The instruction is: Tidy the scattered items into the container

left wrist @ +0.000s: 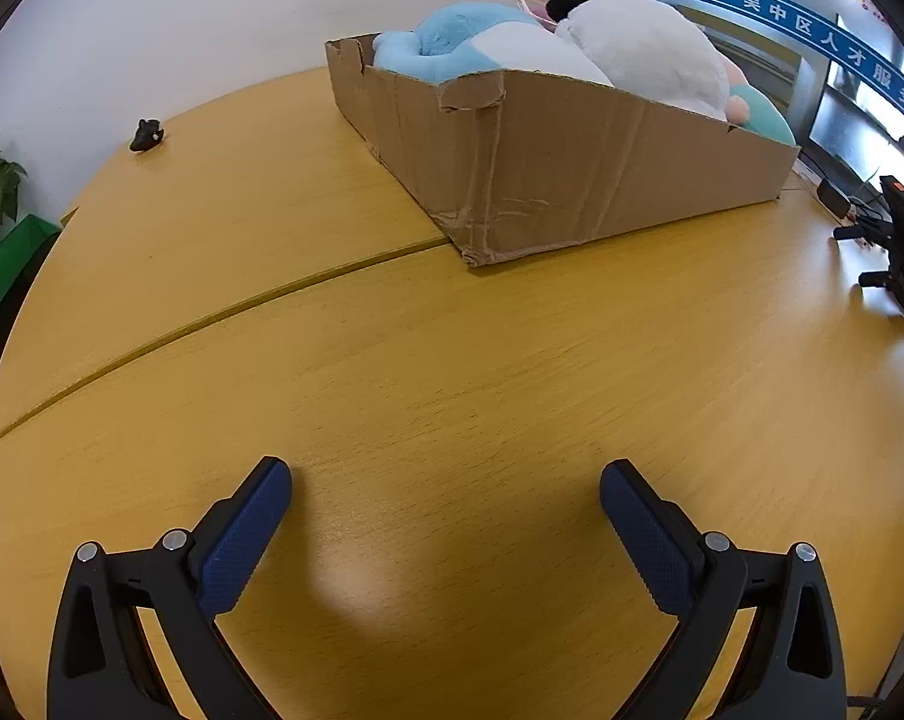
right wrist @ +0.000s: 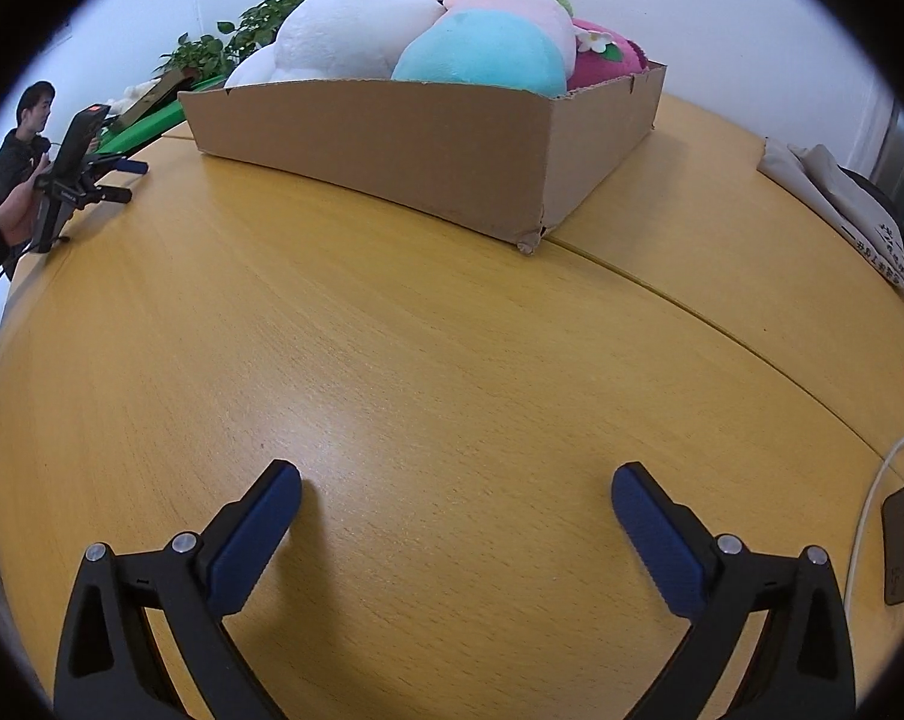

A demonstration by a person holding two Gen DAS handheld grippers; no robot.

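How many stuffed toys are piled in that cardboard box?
5 by colour, at least: a white one left, turquoise in front, pink behind it, magenta right, and blue at the far end. More may be hidden underneath.

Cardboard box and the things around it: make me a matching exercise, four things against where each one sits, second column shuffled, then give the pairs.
Things:
1. light blue plush
2. small black object
3. magenta plush with white flower
4. white cable

Places:
A. on the table near the wall, apart from the cardboard box
B. at the table's right edge in the right wrist view
C. in the box's far left corner in the left wrist view
D. in the box's far right corner in the right wrist view

Pairs: 1-C, 2-A, 3-D, 4-B
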